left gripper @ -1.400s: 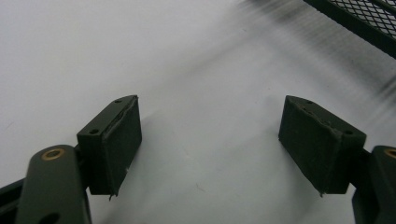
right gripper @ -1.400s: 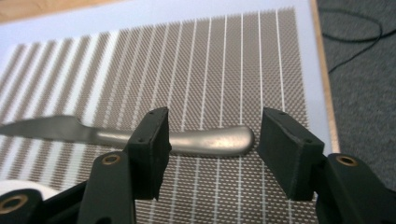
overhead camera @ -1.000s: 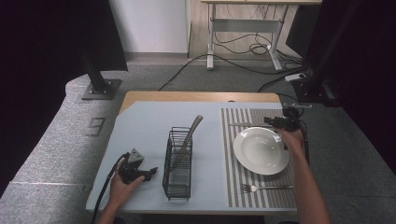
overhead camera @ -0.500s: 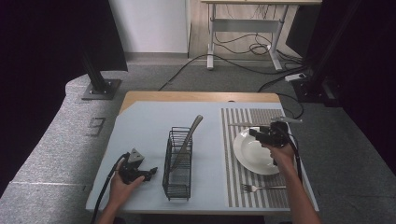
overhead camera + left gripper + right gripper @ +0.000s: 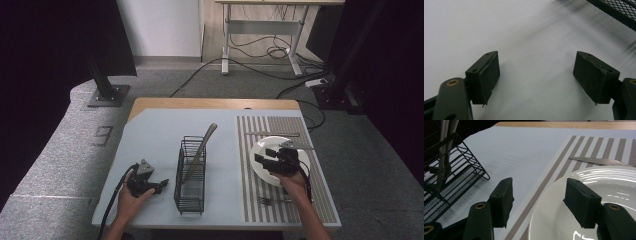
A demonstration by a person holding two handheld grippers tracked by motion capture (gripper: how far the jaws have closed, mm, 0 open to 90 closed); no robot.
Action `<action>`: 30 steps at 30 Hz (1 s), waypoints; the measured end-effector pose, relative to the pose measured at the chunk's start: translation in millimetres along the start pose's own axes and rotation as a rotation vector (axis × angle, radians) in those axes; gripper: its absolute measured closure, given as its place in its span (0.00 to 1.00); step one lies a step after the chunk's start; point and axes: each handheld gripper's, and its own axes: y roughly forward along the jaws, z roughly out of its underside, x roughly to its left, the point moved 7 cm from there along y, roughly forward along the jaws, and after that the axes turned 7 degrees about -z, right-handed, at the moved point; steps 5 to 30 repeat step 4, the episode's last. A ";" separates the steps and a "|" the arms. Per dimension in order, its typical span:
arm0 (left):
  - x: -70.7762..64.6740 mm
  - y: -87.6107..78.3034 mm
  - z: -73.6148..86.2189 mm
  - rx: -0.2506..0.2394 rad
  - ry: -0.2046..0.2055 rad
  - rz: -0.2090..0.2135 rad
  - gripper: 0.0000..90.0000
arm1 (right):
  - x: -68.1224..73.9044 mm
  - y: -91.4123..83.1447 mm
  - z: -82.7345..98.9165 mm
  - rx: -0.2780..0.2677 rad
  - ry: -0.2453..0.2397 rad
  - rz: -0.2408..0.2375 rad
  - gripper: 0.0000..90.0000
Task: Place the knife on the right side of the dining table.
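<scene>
Black-jawed right gripper [image 5: 266, 159] hovered wide open over the white plate's [image 5: 599, 202] left rim, facing the wire caddy [image 5: 191, 174]. Spoon [image 5: 200, 151] stood leaning inside it; left gripper [image 5: 536, 75], also wide, sat just beside the caddy, nearer.

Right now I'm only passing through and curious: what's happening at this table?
A person holds a gripper in each hand. The right gripper hangs open over the white plate on the striped placemat, gripping nothing. The left gripper sits open and empty on the table beside the wire rack, which holds one utensil. A knife and fork flank the plate.
</scene>
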 end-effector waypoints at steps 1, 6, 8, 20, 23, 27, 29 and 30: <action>0.0 0.0 0.0 0.000 0.000 0.000 0.23 | 0.6 0.8 1.2 0.003 0.000 0.000 0.43; -0.1 0.0 0.0 0.000 0.000 0.000 0.23 | 2.5 1.9 3.6 0.009 -0.008 -0.001 0.43; -0.1 0.0 0.0 0.000 0.000 0.000 0.23 | 2.5 1.9 3.6 0.009 -0.008 -0.001 0.43; -0.1 0.0 0.0 0.000 0.000 0.000 0.23 | 2.5 1.9 3.6 0.009 -0.008 -0.001 0.43; -0.1 0.0 0.0 0.000 0.000 0.000 0.23 | 2.5 1.9 3.6 0.009 -0.008 -0.001 0.43; -0.1 0.0 0.0 0.000 0.000 0.000 0.23 | 2.5 1.9 3.6 0.009 -0.008 -0.001 0.43; -0.1 0.0 0.0 0.000 0.000 0.000 0.23 | 2.5 1.9 3.6 0.009 -0.008 -0.001 0.43; -0.1 0.0 0.0 0.000 0.000 0.000 0.23 | 2.5 1.9 3.6 0.009 -0.008 -0.001 0.43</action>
